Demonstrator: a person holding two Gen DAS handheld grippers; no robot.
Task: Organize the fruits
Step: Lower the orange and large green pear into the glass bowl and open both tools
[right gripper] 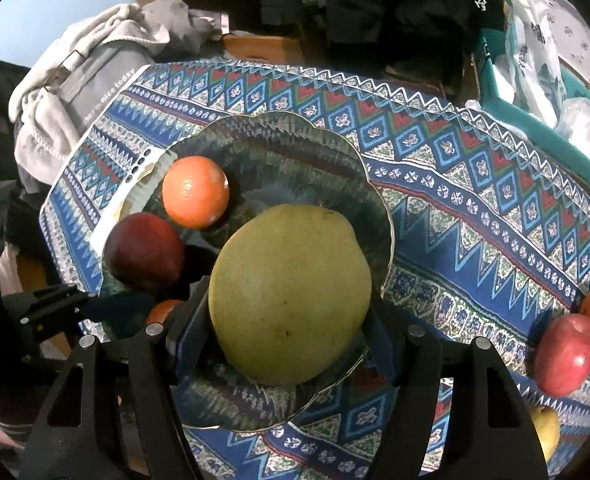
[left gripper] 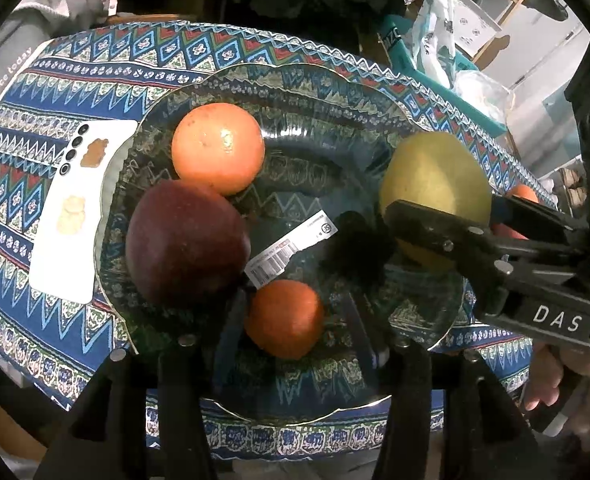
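Two grippers work over the glass plate (right gripper: 389,216). Our right gripper (right gripper: 291,332) has its jaws spread wide around the yellow-green pear (right gripper: 291,296), low centre of the right wrist view, above the plate's near right part. Our left gripper (left gripper: 295,320) straddles the small orange (left gripper: 285,318), contact unclear. Open room lies mid-plate, right of the dark apple (left gripper: 187,242) and large orange (left gripper: 218,148).

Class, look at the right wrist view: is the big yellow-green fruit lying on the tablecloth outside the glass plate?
No: the yellow-green fruit sits over the glass plate, clamped between the right gripper fingers.
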